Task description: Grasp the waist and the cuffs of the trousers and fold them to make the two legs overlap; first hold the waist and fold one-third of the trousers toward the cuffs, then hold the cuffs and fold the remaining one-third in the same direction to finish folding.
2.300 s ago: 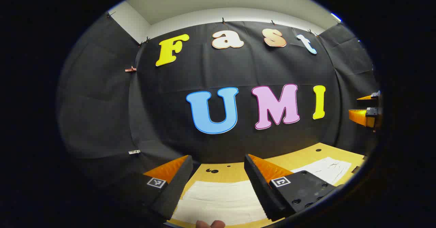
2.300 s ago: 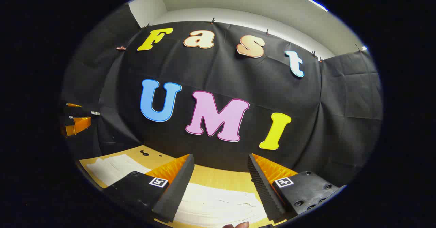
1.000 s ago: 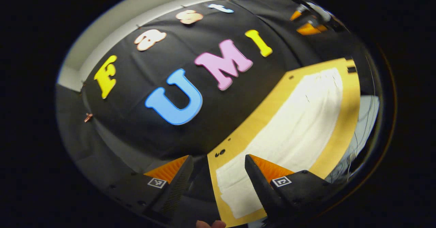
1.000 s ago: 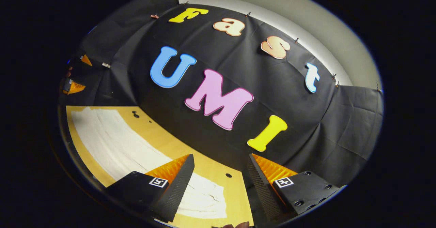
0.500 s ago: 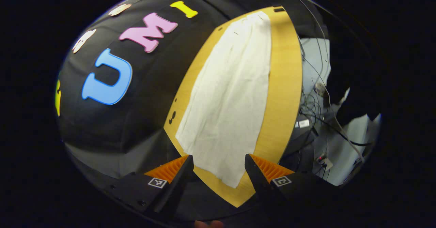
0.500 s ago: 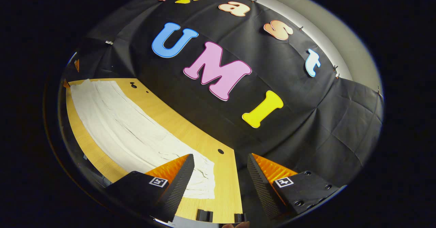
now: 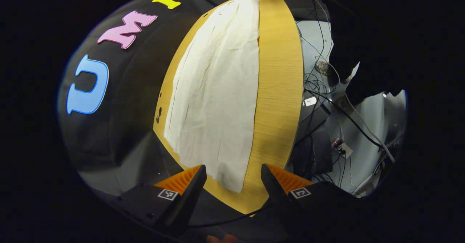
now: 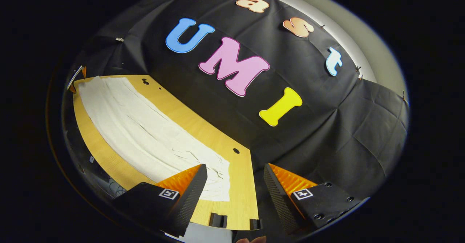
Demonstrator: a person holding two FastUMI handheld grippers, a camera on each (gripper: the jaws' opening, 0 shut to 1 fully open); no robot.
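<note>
White trousers (image 7: 218, 101) lie flat and stretched out along a wooden table (image 7: 278, 101). In the left gripper view one plain, narrow end of them sits just ahead of my left gripper (image 7: 233, 179), which hovers open over the table's short edge with nothing between its fingers. In the right gripper view the trousers (image 8: 145, 134) run away to the far left, and their creased near end lies beside the left finger (image 8: 189, 195). My right gripper (image 8: 235, 185) is open above the bare table (image 8: 241, 188) corner, holding nothing.
Beyond the table's long edge in the left gripper view, the floor carries cables and a black box (image 7: 319, 126). Two small black clips (image 8: 218, 219) sit on the table's near edge in the right gripper view. The black cloth wall backs the table.
Both grippers have swung out to opposite ends of the table and tilted down toward the trousers' ends. Both stayed open. The trousers have not moved.
</note>
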